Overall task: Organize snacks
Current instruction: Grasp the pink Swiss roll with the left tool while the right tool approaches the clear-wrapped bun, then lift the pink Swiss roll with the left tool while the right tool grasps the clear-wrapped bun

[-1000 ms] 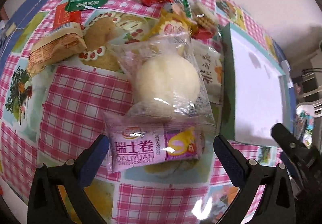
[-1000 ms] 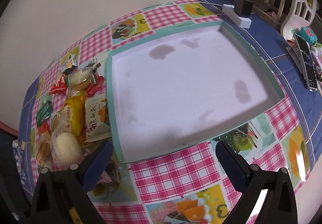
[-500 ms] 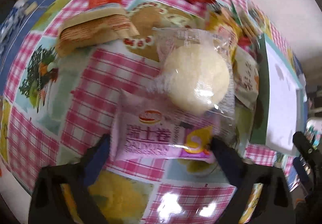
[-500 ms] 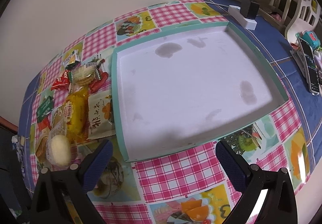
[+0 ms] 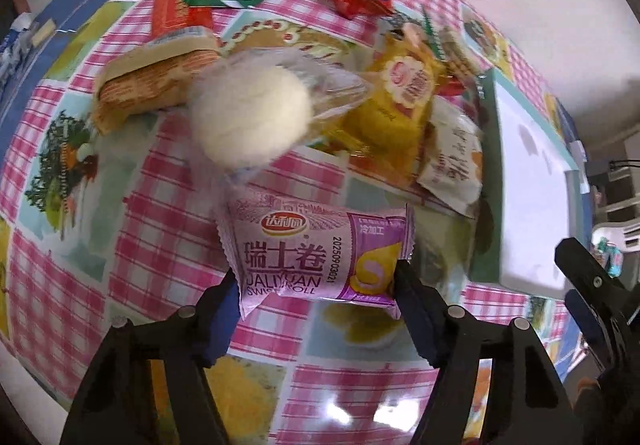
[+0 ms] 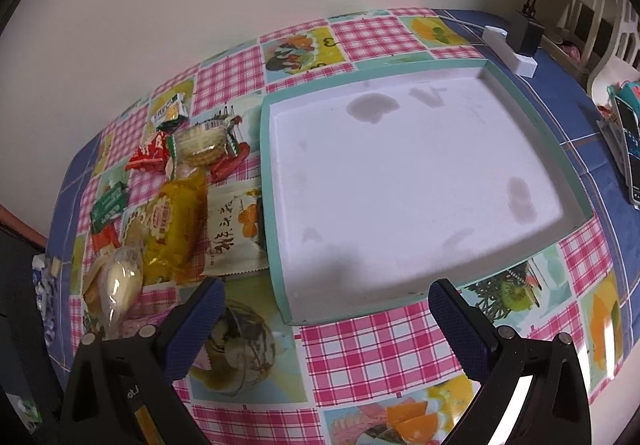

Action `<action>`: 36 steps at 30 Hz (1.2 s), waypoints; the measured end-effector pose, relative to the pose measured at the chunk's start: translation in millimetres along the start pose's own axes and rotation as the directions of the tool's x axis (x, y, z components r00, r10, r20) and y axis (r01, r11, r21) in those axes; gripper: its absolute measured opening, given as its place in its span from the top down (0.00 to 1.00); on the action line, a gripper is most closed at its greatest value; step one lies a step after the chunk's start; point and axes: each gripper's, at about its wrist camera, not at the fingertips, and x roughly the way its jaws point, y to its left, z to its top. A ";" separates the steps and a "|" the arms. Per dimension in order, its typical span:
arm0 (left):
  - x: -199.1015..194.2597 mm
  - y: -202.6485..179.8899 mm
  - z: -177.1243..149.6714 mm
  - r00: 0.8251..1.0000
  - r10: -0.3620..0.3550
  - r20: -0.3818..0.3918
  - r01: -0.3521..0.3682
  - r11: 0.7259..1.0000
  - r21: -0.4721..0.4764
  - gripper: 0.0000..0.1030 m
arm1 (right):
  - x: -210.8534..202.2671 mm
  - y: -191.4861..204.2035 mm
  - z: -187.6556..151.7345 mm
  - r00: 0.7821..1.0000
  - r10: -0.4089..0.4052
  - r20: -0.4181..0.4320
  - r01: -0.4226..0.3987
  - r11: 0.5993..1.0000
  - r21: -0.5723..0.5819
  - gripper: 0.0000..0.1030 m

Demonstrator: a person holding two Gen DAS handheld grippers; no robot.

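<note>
Pink swiss roll packet (image 5: 316,257) sits pinched in the left gripper (image 5: 316,285) above the checked counter (image 5: 80,265) — right gripper (image 6: 326,309) spread wide at the bare tray's (image 6: 276,265) near edge.

1. The tabletop (image 6: 400,357) wears a pink-checked fruit-print cloth.
2. Ahead of the right hand-held gripper (image 6: 326,309) lies a teal-rimmed white tray (image 6: 276,245).
3. To its left, a heap of wrapped snacks (image 6: 176,221).
4. Far right, a white power strip (image 6: 508,49).
</note>
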 end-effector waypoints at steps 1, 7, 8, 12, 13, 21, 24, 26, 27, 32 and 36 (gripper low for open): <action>-1.7 -2.3 0.0 1.000 -0.006 0.005 0.006 1.000 0.005 0.29 | -1.5 -1.4 0.7 1.000 -0.001 0.006 0.001 1.000 0.006 0.00; -23.4 -21.0 0.0 0.995 -0.077 0.063 0.075 0.996 0.037 0.29 | -5.3 -6.3 4.4 1.000 -0.004 0.024 0.004 1.000 0.031 0.00; -27.6 -25.1 0.2 0.993 -0.086 0.076 0.083 0.995 0.047 0.29 | -5.5 -7.3 5.3 1.000 -0.009 0.027 0.008 0.999 0.034 0.00; -36.9 -30.6 1.9 0.988 -0.134 0.080 0.129 0.990 0.058 0.29 | -2.8 -14.7 8.8 0.999 -0.030 0.023 0.029 0.998 0.058 0.00; -37.1 -32.1 2.0 0.986 -0.144 0.079 0.139 0.988 0.064 0.29 | -2.1 -16.3 9.6 0.999 -0.032 0.021 0.030 0.997 0.065 0.00; -69.7 6.2 2.7 0.972 -0.108 0.209 0.108 0.994 0.009 0.29 | 2.4 -15.6 13.8 0.999 -0.035 0.015 0.034 0.997 0.067 0.00; -74.7 26.1 13.1 0.963 -0.030 0.268 0.050 0.996 -0.069 0.29 | 2.3 -2.1 14.1 0.999 -0.023 0.023 0.022 1.000 0.022 0.00; -83.3 44.7 16.1 0.952 0.046 0.303 -0.007 0.991 -0.130 0.29 | 2.2 7.0 13.7 1.000 -0.006 0.027 0.006 1.000 -0.002 0.00; -85.9 53.4 17.9 0.946 0.075 0.315 -0.024 0.986 -0.163 0.29 | 2.2 10.6 13.2 1.000 0.001 0.029 -0.001 1.000 -0.009 0.00; -96.1 101.6 21.6 0.918 0.215 0.334 -0.098 0.938 -0.334 0.29 | -0.6 40.6 10.2 0.998 0.047 0.047 -0.044 0.996 -0.074 0.00; -93.6 132.1 24.0 0.916 0.242 0.320 -0.085 0.896 -0.435 0.28 | -4.7 71.3 8.3 0.994 0.088 0.067 -0.078 0.987 -0.138 0.00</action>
